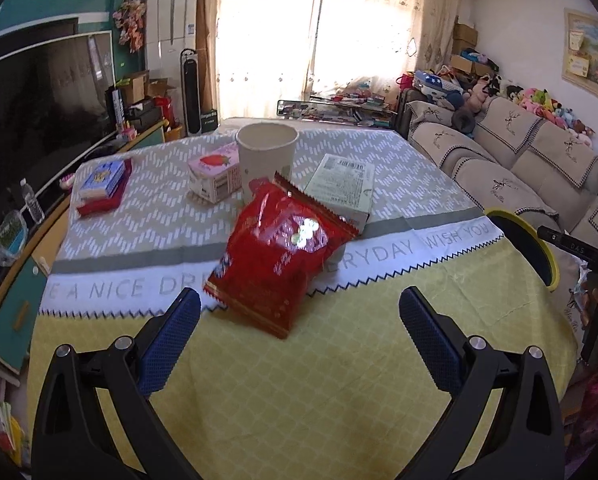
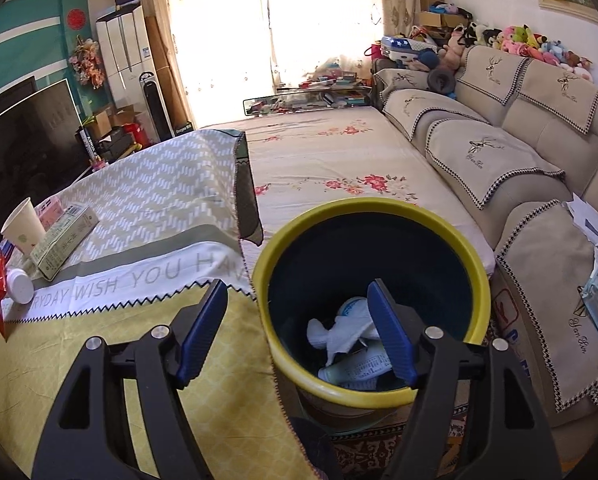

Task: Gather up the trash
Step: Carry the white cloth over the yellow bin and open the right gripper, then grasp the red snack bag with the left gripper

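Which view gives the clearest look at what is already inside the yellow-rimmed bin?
The right wrist view: it looks down into the bin, showing crumpled white paper and a white bottle. The left wrist view catches only a sliver of its rim at the table edge.

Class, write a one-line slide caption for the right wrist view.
Open right tongs hover over a yellow-rimmed bin holding crumpled tissue and a white bottle.
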A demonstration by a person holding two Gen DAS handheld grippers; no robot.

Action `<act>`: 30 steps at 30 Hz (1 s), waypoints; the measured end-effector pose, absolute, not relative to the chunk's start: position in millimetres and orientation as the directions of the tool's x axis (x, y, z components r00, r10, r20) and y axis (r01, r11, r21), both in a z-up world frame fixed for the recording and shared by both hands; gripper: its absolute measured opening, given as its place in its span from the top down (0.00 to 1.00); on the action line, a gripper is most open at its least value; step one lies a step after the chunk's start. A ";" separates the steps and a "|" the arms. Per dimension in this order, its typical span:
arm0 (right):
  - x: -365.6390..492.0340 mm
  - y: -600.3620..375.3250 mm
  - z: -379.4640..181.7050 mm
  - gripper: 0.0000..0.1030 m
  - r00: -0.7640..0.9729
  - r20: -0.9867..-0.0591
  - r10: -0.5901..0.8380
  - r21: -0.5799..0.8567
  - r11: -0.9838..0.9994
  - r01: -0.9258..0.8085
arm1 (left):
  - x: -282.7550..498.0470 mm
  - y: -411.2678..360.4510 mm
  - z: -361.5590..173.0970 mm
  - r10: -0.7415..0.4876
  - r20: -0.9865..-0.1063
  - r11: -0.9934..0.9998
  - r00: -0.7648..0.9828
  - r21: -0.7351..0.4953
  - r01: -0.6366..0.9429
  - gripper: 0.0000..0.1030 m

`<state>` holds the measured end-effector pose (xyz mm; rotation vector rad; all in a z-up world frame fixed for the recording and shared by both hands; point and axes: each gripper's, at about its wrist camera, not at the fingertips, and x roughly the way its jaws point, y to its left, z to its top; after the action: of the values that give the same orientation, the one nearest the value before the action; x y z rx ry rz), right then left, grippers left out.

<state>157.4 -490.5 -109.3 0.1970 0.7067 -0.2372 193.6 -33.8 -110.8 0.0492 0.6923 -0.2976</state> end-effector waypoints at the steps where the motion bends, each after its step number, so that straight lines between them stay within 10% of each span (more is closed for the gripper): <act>1: 157.3 -488.4 -109.6 0.33 0.735 -0.663 -0.145 0.098 0.956 0.277 | 201.7 -34.0 -109.1 -0.259 -0.631 0.953 0.731 -0.045 0.299 0.05; 14: 158.8 -483.7 -108.3 0.33 0.729 -0.671 -0.135 0.104 0.956 0.273 | 265.1 -24.6 -140.7 -0.390 -0.683 0.903 0.617 -0.152 0.402 0.05; 30: 157.9 -472.7 -108.0 0.33 0.734 -0.672 -0.103 0.115 0.964 0.241 | 255.1 -21.5 -135.7 -0.411 -0.649 0.898 0.641 -0.164 0.409 0.47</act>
<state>157.9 -472.7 -108.0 0.1995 0.7240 -0.1905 255.1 -21.5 -135.7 -0.0024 0.7401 -0.4675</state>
